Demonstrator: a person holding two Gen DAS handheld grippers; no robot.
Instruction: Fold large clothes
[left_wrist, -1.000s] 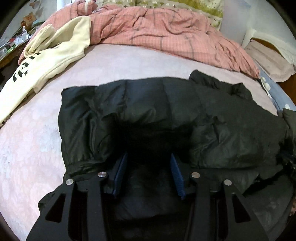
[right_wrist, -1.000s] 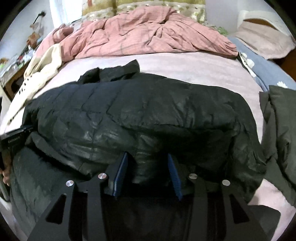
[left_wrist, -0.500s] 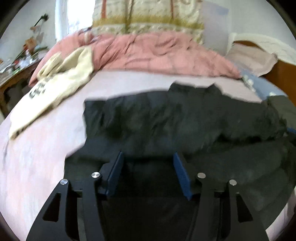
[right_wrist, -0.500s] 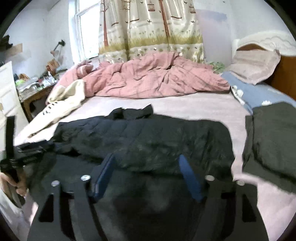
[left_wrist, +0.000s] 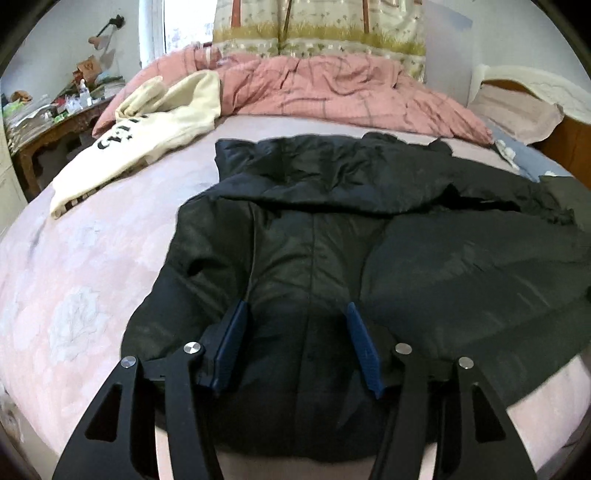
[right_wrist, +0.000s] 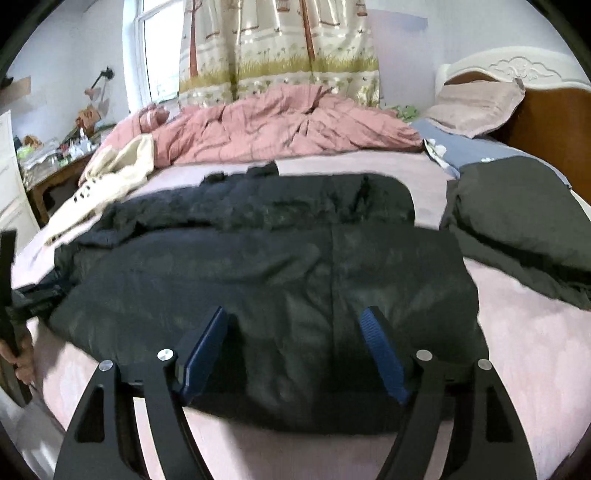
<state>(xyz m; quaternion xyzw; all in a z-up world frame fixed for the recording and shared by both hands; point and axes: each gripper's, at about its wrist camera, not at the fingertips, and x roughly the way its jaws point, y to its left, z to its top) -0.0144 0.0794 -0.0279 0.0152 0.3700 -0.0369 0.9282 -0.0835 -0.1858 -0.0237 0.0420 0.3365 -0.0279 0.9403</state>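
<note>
A black puffer jacket (left_wrist: 369, 229) lies spread across the pink bed sheet (left_wrist: 85, 266), its far part folded over toward me; it also shows in the right wrist view (right_wrist: 266, 266). My left gripper (left_wrist: 295, 314) is open and empty, above the jacket's near left part. My right gripper (right_wrist: 295, 317) is open wide and empty, above the jacket's near right part. The left gripper's body and the hand that holds it show at the left edge of the right wrist view (right_wrist: 11, 295).
A cream hoodie (left_wrist: 147, 129) with black lettering lies at the far left. A pink checked duvet (left_wrist: 332, 88) is bunched along the far side. A dark green folded garment (right_wrist: 517, 221) lies to the right. A cluttered wooden table (left_wrist: 48, 122) stands left of the bed. Headboard and pillow (right_wrist: 476, 103) stand at right.
Both grippers have let go of the jacket's folded part and pulled back toward the near edge and up. The jaws of both have opened wider.
</note>
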